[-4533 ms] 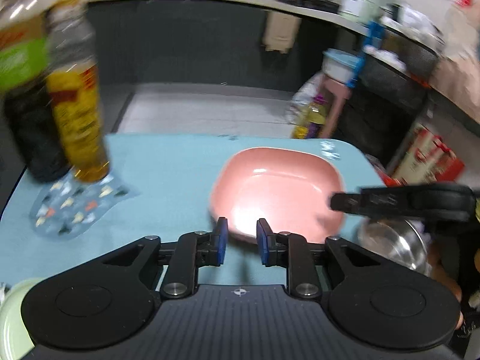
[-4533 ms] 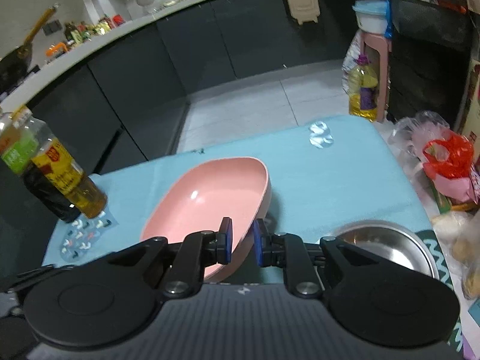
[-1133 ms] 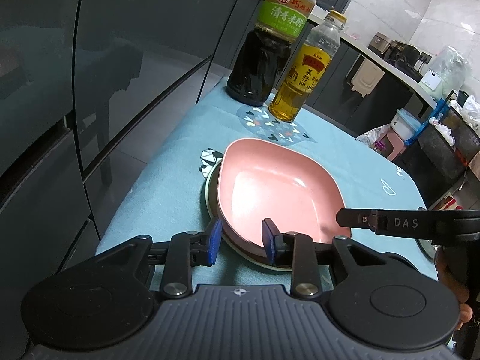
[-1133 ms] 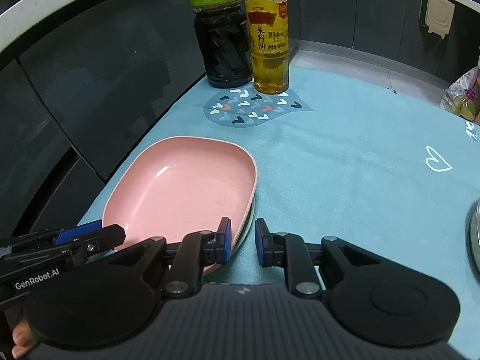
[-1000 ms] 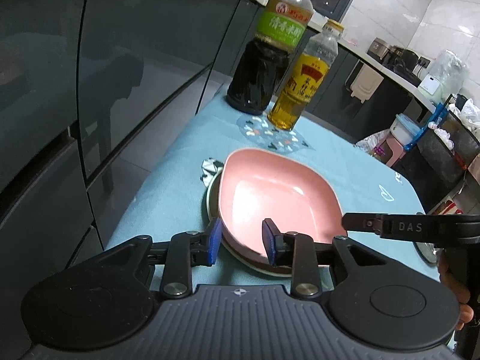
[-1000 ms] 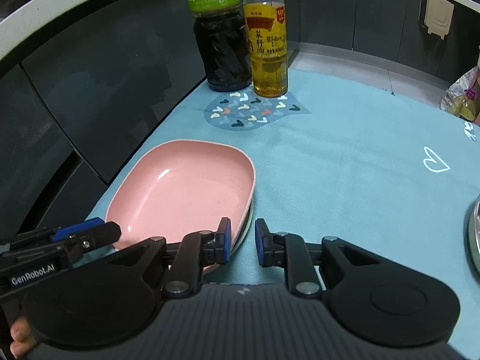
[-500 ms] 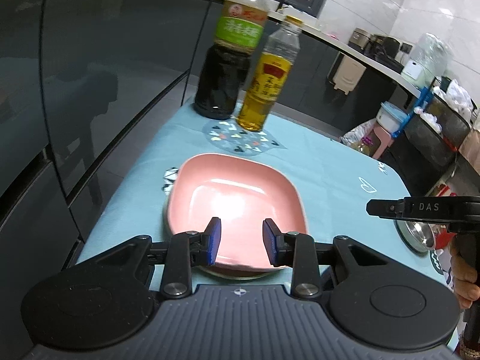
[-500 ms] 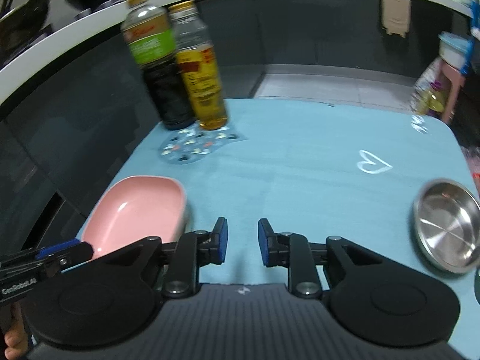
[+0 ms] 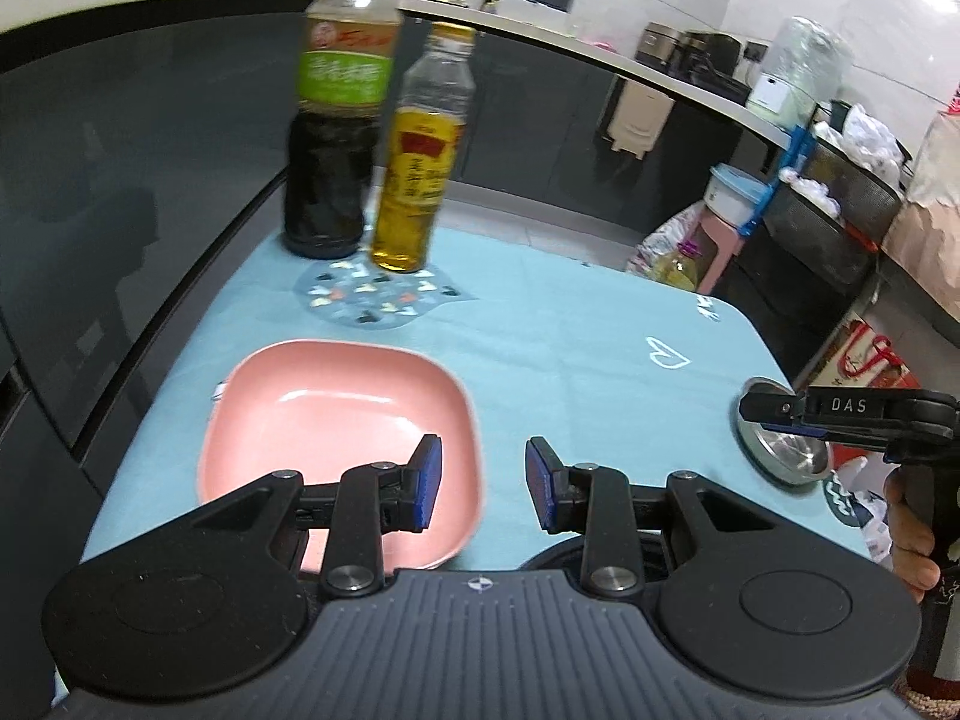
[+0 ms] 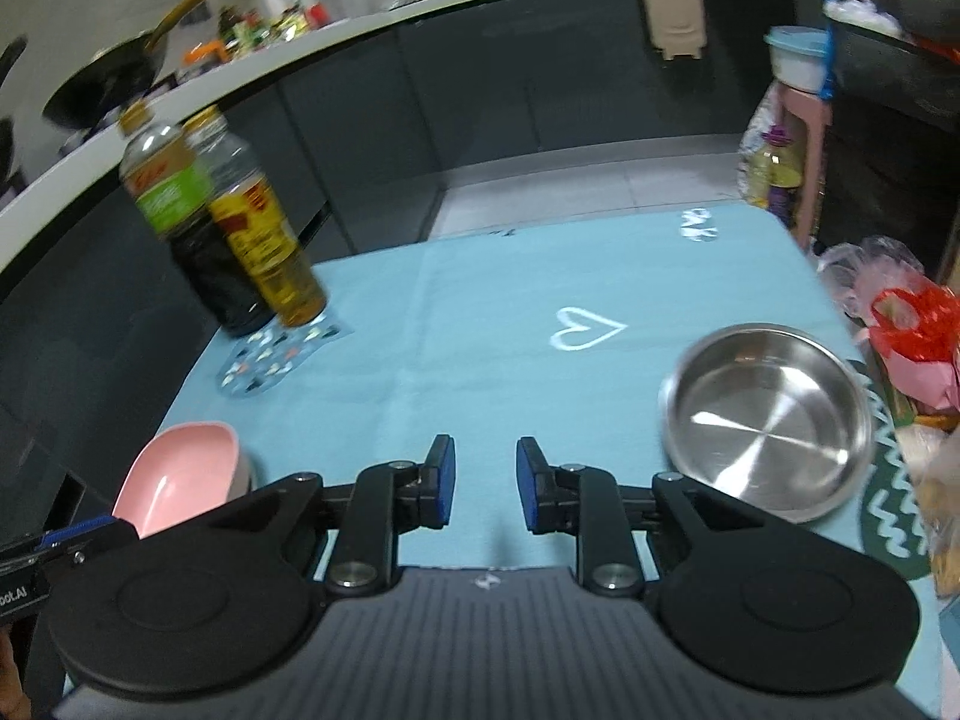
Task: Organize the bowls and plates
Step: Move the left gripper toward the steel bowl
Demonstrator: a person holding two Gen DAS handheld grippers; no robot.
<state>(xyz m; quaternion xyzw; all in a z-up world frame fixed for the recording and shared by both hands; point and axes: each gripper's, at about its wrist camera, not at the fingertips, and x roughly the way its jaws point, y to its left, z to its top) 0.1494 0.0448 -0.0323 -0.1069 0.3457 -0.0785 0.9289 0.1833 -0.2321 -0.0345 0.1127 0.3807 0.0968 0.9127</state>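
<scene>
- Left wrist view: the left gripper hovers with its blue-padded jaws parted moderately and nothing between them, above the near edge of the table covered in a matte light-blue cloth.
- A glossy pink rounded-square plate with a raised rim lies flat near the table's near-left corner, partly behind the left finger; whether another dish sits under it cannot be told here.
- At the far-left corner stand a dark-liquid plastic bottle with a green label and, just beside it, a clear bottle of amber oil with a red-yellow label, next to a patterned heart-shaped mat.
- At the right edge a shiny round stainless-steel bowl rests upright, partly hidden by the black right gripper that reaches in above it; its jaw gap cannot be judged from this side.
- Right wrist view: the right gripper is empty, its jaws moderately apart, over bare cloth near the near edge.
- The steel bowl, round and smooth, its mouth up, sits by the right edge, well apart from the pink plate at the near-left corner.
- A pale rim shows just under the plate's right side.
</scene>
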